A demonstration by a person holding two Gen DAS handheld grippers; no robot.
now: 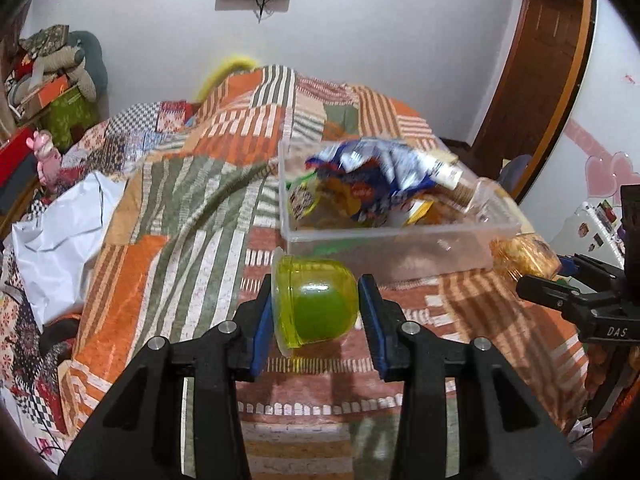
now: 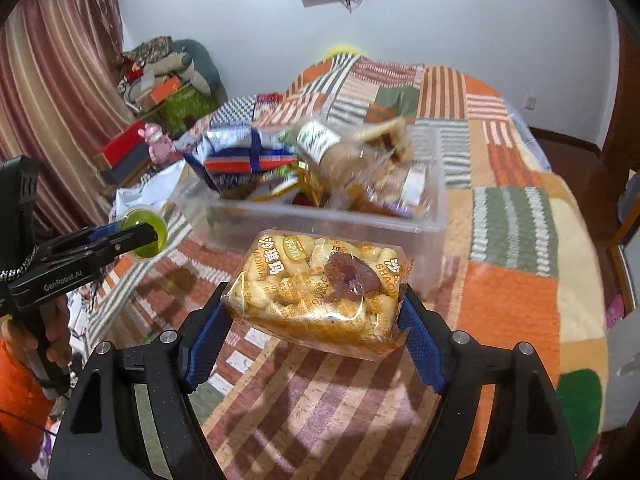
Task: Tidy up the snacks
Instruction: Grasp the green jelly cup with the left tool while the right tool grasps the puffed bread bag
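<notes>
Green jelly cup clamped in the left gripper and a wrapped pastry pack in the right gripper hang before the clear bin on the bed; next, likely carry both over its rim and release.

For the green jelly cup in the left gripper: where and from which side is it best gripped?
Across its two ends, as the left gripper does now: one pad on the flat lid rim, the other on the rounded base. The green jelly cup lies sideways, so coming from behind puts a pad at each end.
</notes>
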